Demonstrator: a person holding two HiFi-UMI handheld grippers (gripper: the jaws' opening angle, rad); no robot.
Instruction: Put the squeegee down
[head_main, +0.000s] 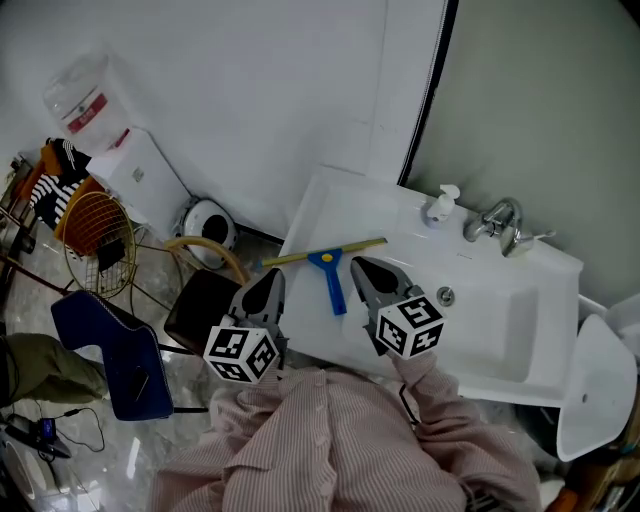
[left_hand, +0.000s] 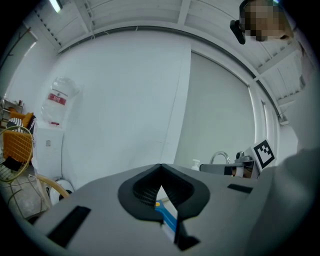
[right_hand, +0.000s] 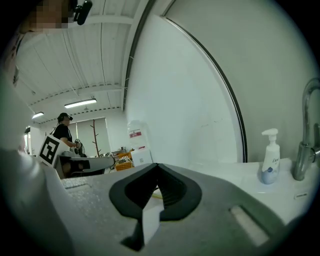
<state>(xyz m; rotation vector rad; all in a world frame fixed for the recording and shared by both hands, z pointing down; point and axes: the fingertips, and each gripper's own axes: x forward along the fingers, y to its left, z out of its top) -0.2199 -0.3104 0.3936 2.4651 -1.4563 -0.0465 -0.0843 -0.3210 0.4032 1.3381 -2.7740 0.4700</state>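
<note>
Striped shirt (head_main: 335, 445) at the lower edge of the head view, with both grippers reaching forward from it side by side. Left gripper (head_main: 276, 274): jaws together at the tips, nothing clamped; its marker cube (head_main: 240, 353) faces the camera. Right gripper (head_main: 357, 263): jaws likewise closed and empty, with its cube (head_main: 412, 328) nearer the basin.

Squeegee (head_main: 333, 277): lies flat on the left ledge of the white sink (head_main: 545, 345), free of both grippers. Its blue handle points toward the person and lies between the two sets of jaw tips. Its yellowish blade runs crosswise at the far end. In the left gripper view the blue handle shows through the gap below the closed tips.

Soap bottle (head_main: 440, 206) and tap (head_main: 497, 222): upright on the far rim of the sink, well apart from the squeegee. Drain (head_main: 446, 296): in the basin, just right of the right gripper.

Orange wire basket (head_main: 93, 236) and blue chair (head_main: 112, 352): on the floor at far left.
</note>
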